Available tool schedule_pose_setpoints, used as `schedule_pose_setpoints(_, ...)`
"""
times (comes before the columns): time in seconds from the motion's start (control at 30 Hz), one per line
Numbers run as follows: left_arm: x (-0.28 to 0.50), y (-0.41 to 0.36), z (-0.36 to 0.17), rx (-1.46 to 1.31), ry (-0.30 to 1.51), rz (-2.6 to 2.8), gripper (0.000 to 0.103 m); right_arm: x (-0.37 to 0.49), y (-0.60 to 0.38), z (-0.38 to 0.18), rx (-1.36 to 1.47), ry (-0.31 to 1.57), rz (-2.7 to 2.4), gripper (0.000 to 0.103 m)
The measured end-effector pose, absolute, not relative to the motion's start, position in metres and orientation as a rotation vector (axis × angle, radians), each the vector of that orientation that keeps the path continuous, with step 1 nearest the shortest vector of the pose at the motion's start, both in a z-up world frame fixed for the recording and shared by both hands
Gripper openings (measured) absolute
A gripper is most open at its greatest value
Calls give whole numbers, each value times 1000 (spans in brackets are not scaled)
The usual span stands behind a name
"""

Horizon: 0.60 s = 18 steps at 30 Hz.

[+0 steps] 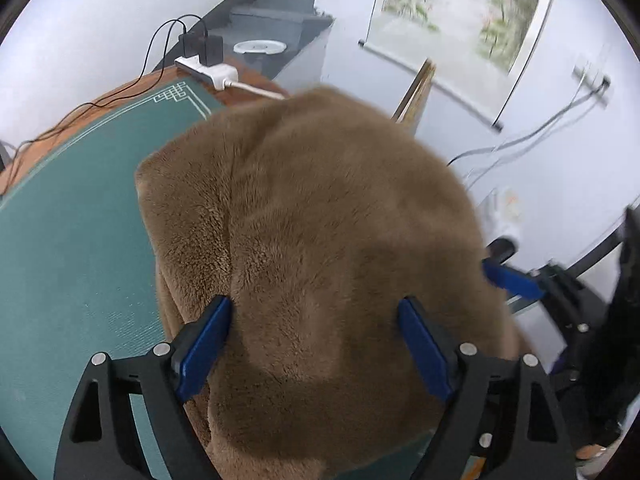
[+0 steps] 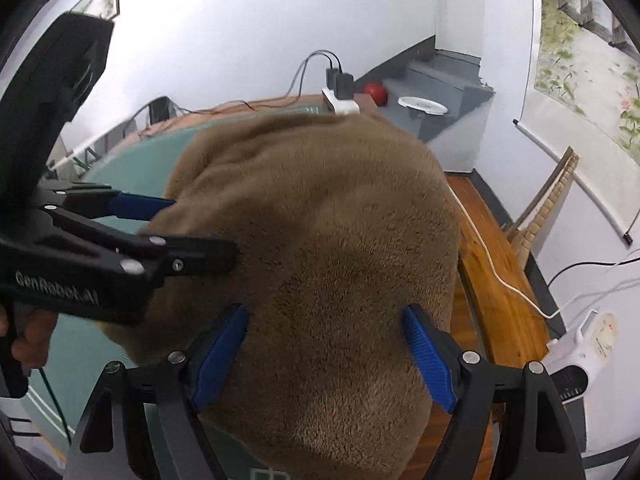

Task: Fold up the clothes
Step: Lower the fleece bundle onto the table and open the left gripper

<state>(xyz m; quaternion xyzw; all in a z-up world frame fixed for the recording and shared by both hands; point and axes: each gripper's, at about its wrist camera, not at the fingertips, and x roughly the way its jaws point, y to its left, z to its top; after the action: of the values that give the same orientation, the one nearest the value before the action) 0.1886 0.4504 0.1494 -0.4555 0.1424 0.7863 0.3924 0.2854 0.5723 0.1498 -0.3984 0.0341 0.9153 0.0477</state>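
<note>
A brown fleece garment point(image 1: 320, 208) lies bunched in a thick folded heap on the green table mat point(image 1: 72, 248). My left gripper point(image 1: 314, 302) hovers over its near part, blue pads point(image 1: 208, 344) spread wide, nothing pinched between them. In the right wrist view the same garment point(image 2: 328, 240) fills the middle. My right gripper point(image 2: 324, 310) stands open just above it, pads apart on either side of the pile. The left gripper point(image 2: 204, 228) reaches in from the left at the garment's edge, held by a hand point(image 2: 24, 344). The right gripper's blue finger point(image 1: 516, 280) shows at the garment's right side.
A white power strip point(image 2: 340, 104) with black chargers sits at the table's far edge, its white cord point(image 2: 492, 268) running along the wooden table rim point(image 2: 504, 304). A red ball point(image 2: 375, 91) and white disc point(image 2: 422, 105) lie on grey steps. A white appliance point(image 2: 580, 344) stands right.
</note>
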Motion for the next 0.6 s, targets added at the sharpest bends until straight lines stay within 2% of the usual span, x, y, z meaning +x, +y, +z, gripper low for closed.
schedule_pose_setpoints(0.23,185,450,141,-1153,364,2046,96,276,573,135,-1221,116,2774,86)
schedule_pose_setpoints(0.33,188,452,143,-1191,406,2068,102,276,574,138,-1223,137,2769,87)
schedule_pose_setpoints(0.53,198,429,162,-1282,291,2093,102,281,584,155,-1331,346,2707,98)
schedule_pose_setpoints(0.6,208,418,176,-1268,281,2118,102,294,583,165,-1319,415,2703,98)
